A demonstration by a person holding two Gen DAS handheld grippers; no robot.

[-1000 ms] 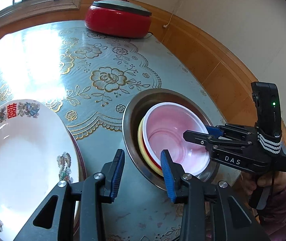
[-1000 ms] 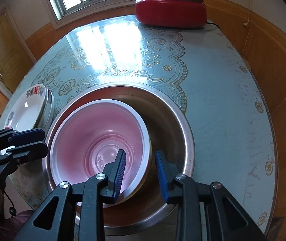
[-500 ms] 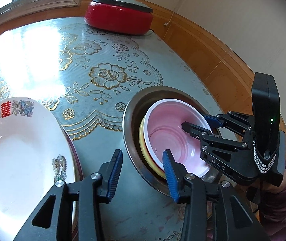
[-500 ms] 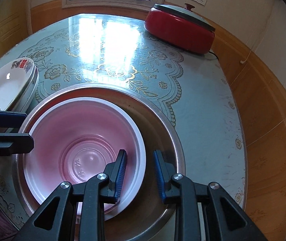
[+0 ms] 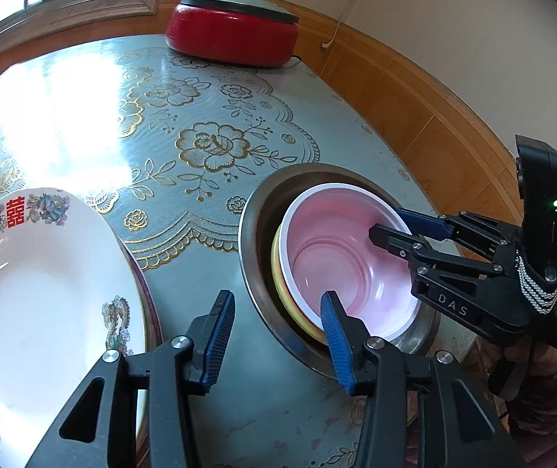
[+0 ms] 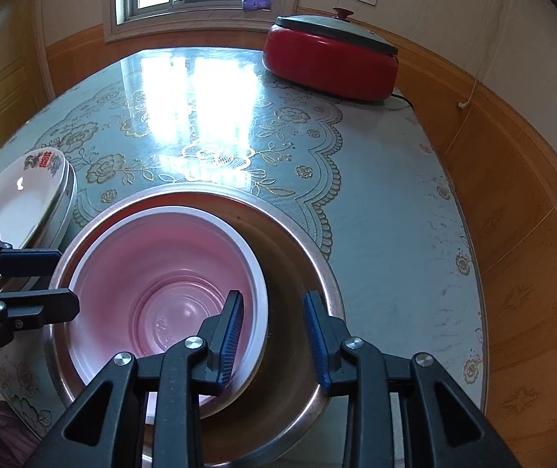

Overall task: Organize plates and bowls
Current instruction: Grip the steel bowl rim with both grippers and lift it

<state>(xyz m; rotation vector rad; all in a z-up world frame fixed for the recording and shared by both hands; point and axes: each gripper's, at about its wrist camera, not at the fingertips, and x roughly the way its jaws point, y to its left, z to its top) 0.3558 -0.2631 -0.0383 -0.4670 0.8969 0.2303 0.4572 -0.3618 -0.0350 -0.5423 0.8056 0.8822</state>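
A pink bowl (image 5: 340, 257) with a white rim sits nested on a yellow bowl (image 5: 280, 284) inside a steel basin (image 5: 255, 210). The pink bowl (image 6: 161, 269) and the basin (image 6: 301, 241) also show in the right wrist view. A stack of white plates (image 5: 32, 284) with red characters lies to the left; it also shows in the right wrist view (image 6: 16, 202). My left gripper (image 5: 278, 335) is open over the table between the plates and the basin. My right gripper (image 6: 274, 335) is open, its jaws on either side of the pink bowl's near rim without closing on it.
A red electric pot (image 5: 235, 27) with a grey lid stands at the far end of the table (image 5: 184, 89), under a window. A wood-panelled wall (image 6: 512, 179) runs close along the table's right edge.
Both grippers have lifted and tilted a little, so the views show more of the far table. The right gripper has shifted slightly over the pink bowl's rim. Both stay open.
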